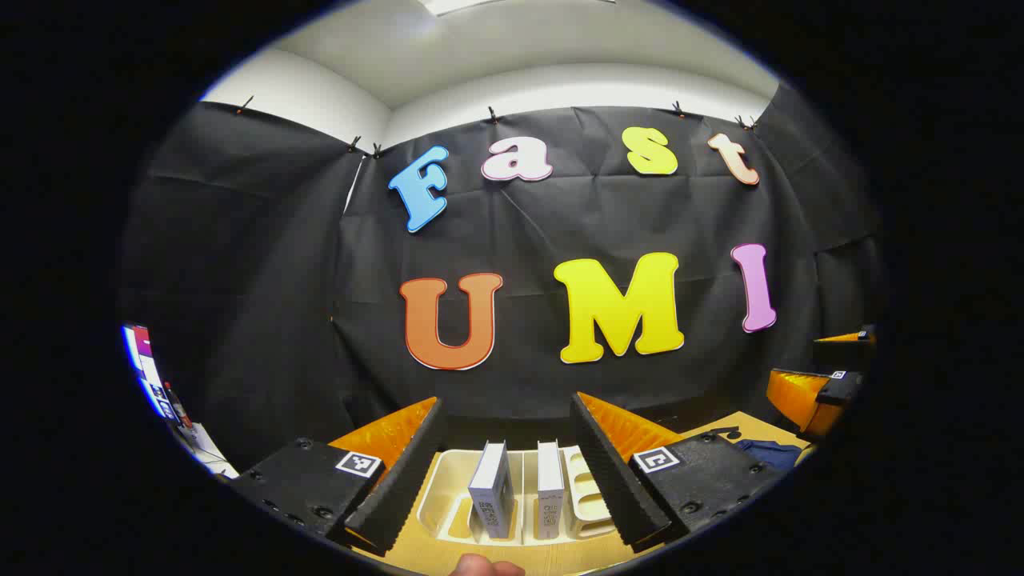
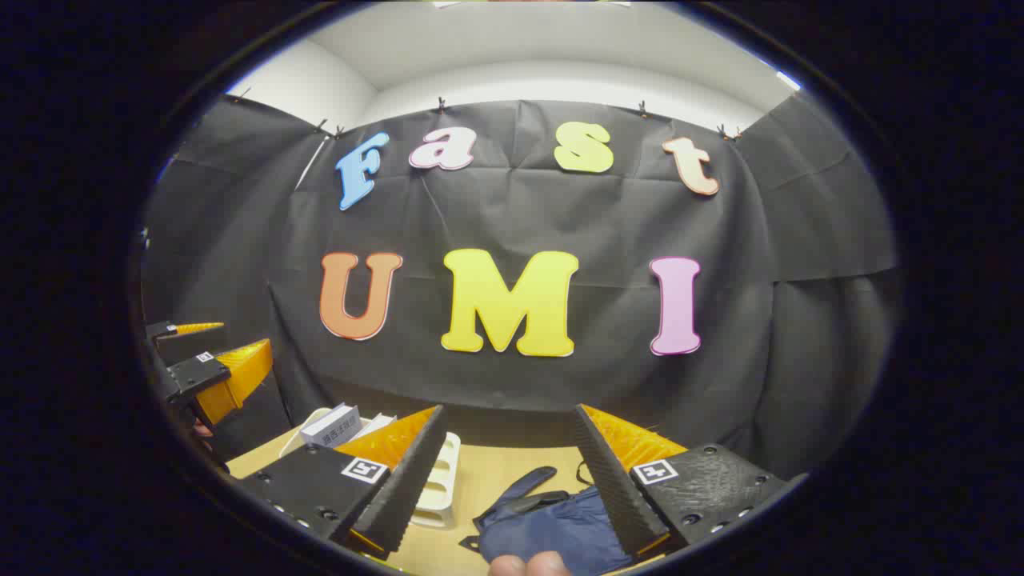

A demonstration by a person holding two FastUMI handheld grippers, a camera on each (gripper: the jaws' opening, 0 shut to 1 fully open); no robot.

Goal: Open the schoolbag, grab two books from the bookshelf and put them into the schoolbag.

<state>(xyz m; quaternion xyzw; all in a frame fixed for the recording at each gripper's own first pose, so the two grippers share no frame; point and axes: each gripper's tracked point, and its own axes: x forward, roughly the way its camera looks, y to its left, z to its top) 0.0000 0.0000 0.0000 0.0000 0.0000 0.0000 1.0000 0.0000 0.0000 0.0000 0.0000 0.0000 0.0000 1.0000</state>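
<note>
Between the wide-spread fingers of the left gripper (image 1: 508, 472), two books (image 1: 520, 496) stand upright side by side in a pale slotted bookshelf (image 1: 448, 488) on a wooden table (image 1: 560, 556), a narrow gap between them. That gripper holds nothing and hangs short of the books, the shelf straight ahead of it. Off to its right, beyond its right finger, a corner of the dark blue schoolbag (image 1: 768, 454) lies on the tabletop.

From the right gripper view, the right gripper (image 2: 508, 472) is likewise spread wide and empty, with the schoolbag (image 2: 552, 524) lying flat just ahead and below, partly under its right finger; a strap or flap reaches forward from the bag. To this gripper's left stand the bookshelf (image 2: 440, 480) and a book (image 2: 332, 426), with the left gripper (image 2: 204, 364) farther left and raised.

The bag appears unopened, so opening it looks like the step in hand. Doing it well likely means the right gripper dropping squarely onto the flap or zipper pull, closing firmly on fabric alone, and lifting away from the shelf, while the left steadies the bag if it slides.
</note>
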